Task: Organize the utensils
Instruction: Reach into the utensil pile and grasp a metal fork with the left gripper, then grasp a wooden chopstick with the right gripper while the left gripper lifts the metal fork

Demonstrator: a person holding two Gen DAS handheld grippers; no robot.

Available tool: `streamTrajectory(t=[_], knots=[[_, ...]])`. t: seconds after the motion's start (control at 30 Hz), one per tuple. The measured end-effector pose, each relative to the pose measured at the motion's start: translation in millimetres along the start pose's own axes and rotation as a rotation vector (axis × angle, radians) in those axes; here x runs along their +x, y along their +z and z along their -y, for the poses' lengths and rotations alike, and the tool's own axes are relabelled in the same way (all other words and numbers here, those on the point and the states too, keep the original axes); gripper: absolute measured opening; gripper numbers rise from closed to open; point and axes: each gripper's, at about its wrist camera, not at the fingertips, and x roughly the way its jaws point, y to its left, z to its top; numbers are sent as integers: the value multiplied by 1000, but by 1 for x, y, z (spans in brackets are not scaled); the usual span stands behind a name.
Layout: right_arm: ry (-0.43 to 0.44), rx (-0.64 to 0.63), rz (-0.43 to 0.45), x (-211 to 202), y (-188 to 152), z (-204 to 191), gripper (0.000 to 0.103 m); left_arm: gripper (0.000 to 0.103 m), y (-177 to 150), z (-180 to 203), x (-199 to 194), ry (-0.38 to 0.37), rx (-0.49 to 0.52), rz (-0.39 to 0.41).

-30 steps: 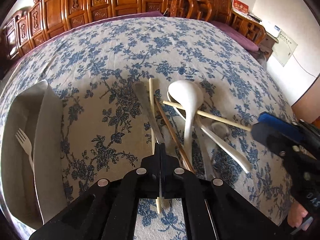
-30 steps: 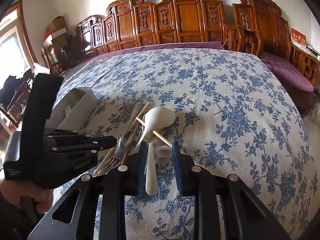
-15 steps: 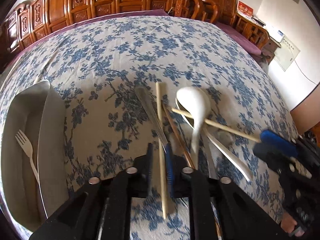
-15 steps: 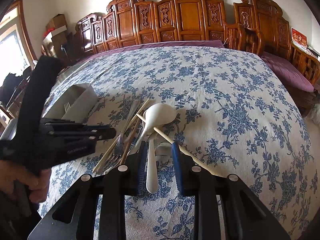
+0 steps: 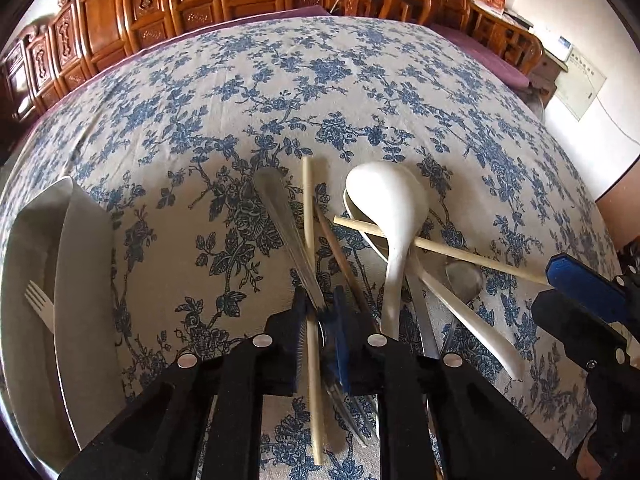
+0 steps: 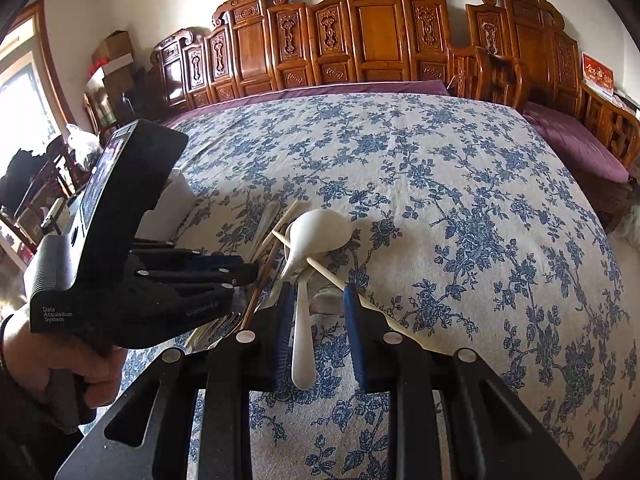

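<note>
Left claw (image 5: 320,312) parted, floral tablecloth (image 5: 360,92), carved chairs (image 6: 360,36)

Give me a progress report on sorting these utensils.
Done: one white plastic fork lies in the grey divided tray. In hand: nothing is gripped. The left gripper is open astride a pale wooden chopstick and a metal fork's handle; the right gripper is open around the white ceramic spoon. Left: nearly the whole crossed pile on the blue floral tablecloth.
</note>
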Motion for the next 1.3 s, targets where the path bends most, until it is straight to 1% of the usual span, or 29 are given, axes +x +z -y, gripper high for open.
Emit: streamTrajectory(t=[0.23,0.33,0.43,0.77,1.03,1.13,1.3], knots=[[-1,-6,-2,1,-1,-2,28,7,-3,-7,-3,3,-19,27],[-1,-5,-3,1,-1,-1,28,6,-2,-9,-9,-3,-21,52],[-1,-6,-3,1,-1,-1,28,6,-1,-7,-15,-7,-13,76],[-2,-20,-10,2,-1,-4,28,6,-4,-3,-34,-24,12,113],[23,-14,-27,5,-4,-7,28,6,-22,-16,-57,-35,-16,143],[38,-16,-38,5,-8,-16,28,6,-31,-21,-66,-41,-27,154],[75,-31,-81,5,-25,-41,28,6,-46,-25,-80,-57,-32,168]])
